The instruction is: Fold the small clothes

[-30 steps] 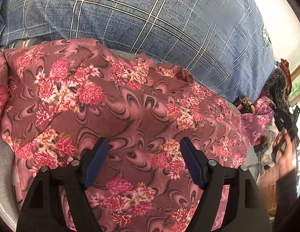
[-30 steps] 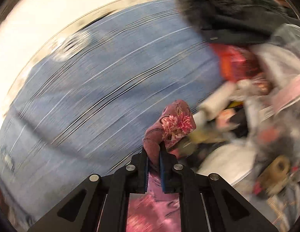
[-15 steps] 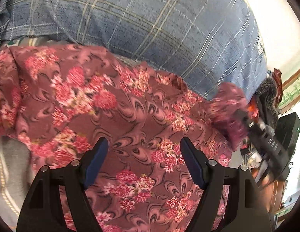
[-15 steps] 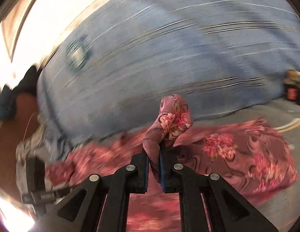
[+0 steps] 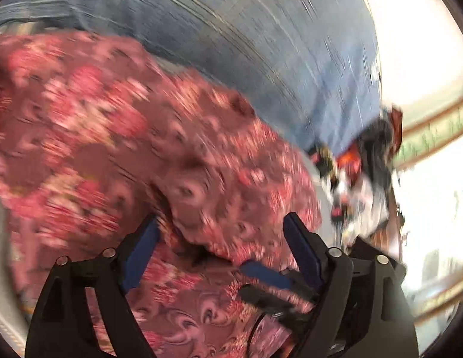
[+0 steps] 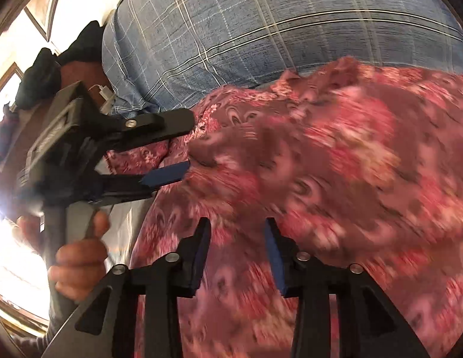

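Now both claws, left (image 5: 219,244) and right (image 6: 237,253), gape, just widened, over floral garment (image 6: 335,164).

Both tools share one build. The right gripper (image 6: 235,256) has matte black fingers shaped like open triangular frames, each with two round silver screws near the top, and flat blue pads on the inner faces. The left gripper (image 5: 219,250) matches: black frames, silver screws, blue pads. From the right wrist camera its boxy black body shows, set on a grey handle, with the person's left hand (image 6: 77,265) on it.
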The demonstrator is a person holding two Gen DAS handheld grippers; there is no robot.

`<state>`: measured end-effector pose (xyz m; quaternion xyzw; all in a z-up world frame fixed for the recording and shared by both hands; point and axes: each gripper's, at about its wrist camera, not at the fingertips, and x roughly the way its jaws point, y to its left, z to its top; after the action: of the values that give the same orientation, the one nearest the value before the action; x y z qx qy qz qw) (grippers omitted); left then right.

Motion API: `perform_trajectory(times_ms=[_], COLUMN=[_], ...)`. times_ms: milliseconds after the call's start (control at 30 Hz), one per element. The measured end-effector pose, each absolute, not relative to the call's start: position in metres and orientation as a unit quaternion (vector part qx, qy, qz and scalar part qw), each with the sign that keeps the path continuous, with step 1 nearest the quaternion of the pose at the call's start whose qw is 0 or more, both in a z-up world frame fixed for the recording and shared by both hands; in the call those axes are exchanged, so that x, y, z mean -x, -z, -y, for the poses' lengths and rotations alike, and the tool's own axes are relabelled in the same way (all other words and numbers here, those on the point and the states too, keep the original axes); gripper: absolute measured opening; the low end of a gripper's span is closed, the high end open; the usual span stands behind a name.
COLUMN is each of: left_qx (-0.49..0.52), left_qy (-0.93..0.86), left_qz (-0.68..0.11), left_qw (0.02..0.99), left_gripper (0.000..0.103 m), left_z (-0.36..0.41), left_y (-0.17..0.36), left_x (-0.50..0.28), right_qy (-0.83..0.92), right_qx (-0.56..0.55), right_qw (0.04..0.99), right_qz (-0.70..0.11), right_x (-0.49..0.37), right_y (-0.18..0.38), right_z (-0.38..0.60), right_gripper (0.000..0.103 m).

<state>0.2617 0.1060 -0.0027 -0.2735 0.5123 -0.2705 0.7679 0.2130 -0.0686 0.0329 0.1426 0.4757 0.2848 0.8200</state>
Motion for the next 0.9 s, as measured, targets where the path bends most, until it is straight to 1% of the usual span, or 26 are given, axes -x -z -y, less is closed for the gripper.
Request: perform_trajectory(times_ms=[100, 133, 200, 233, 367, 467, 500, 600, 633, 667, 700, 800, 867, 900], left_qx=[0.207, 0.198, 0.192, 0.188, 0.221, 0.236, 0.239, 0.239, 0.239, 0.24, 0.243, 0.24, 0.23, 0.213], left_qy=[0.252, 0.238, 0.213, 0.211, 0.194, 0.192, 0.192, 0.19, 0.191, 0.192, 0.194, 0.176, 0.151, 0.133], left_qz=[-0.532, -0.522, -0.494, -0.494, -0.458, -0.462, -0.468, -0.477, -0.476, -0.472, -0.466, -0.471, -0.495, -0.52], left_qw=[0.781, 0.795, 0.821, 0.822, 0.839, 0.833, 0.829, 0.824, 0.825, 0.826, 0.828, 0.83, 0.824, 0.817], left_gripper=[0.084, 0.081, 0.044, 0.009, 0.008, 0.008, 0.008, 0.008, 0.008, 0.008, 0.008, 0.008, 0.015, 0.015], left_z=[-0.078, -0.075, -0.074, -0.075, -0.101, -0.112, -0.112, -0.113, -0.113, -0.112, -0.113, -0.125, -0.127, -0.128], left_y=[0.008, 0.007, 0.001, -0.002, -0.017, -0.013, -0.009, -0.005, -0.007, -0.01, -0.013, -0.014, -0.004, 0.005], left_x=[-0.261, -0.258, -0.255, -0.256, -0.252, -0.254, -0.256, -0.258, -0.257, -0.255, -0.254, -0.25, -0.254, -0.257], right_qy=[-0.245, -0.23, -0.187, -0.165, -0.069, -0.008, 0.007, 0.009, -0.015, -0.038, -0.044, -0.064, -0.066, -0.057], right_qx=[-0.179, -0.189, -0.216, -0.23, -0.298, -0.334, -0.343, -0.36, -0.358, -0.349, -0.328, -0.306, -0.299, -0.288], right_qw=[0.83, 0.832, 0.84, 0.845, 0.86, 0.862, 0.86, 0.856, 0.855, 0.857, 0.871, 0.895, 0.892, 0.889], right_qz=[-0.469, -0.468, -0.461, -0.454, -0.408, -0.382, -0.377, -0.371, -0.374, -0.377, -0.362, -0.32, -0.332, -0.352], right_x=[-0.194, -0.191, -0.182, -0.178, -0.171, -0.18, -0.186, -0.204, -0.21, -0.213, -0.212, -0.2, -0.194, -0.195], right_y=[-0.033, -0.032, -0.032, -0.032, -0.035, -0.03, -0.026, -0.017, -0.018, -0.022, -0.034, -0.058, -0.051, -0.042], right_z=[0.116, 0.132, 0.169, 0.189, 0.266, 0.298, 0.306, 0.31, 0.307, 0.302, 0.297, 0.292, 0.29, 0.288], right_gripper=[0.046, 0.048, 0.048, 0.048, 0.048, 0.048, 0.05, 0.05, 0.032, 0.01, 0.007, 0.007, 0.007, 0.007])
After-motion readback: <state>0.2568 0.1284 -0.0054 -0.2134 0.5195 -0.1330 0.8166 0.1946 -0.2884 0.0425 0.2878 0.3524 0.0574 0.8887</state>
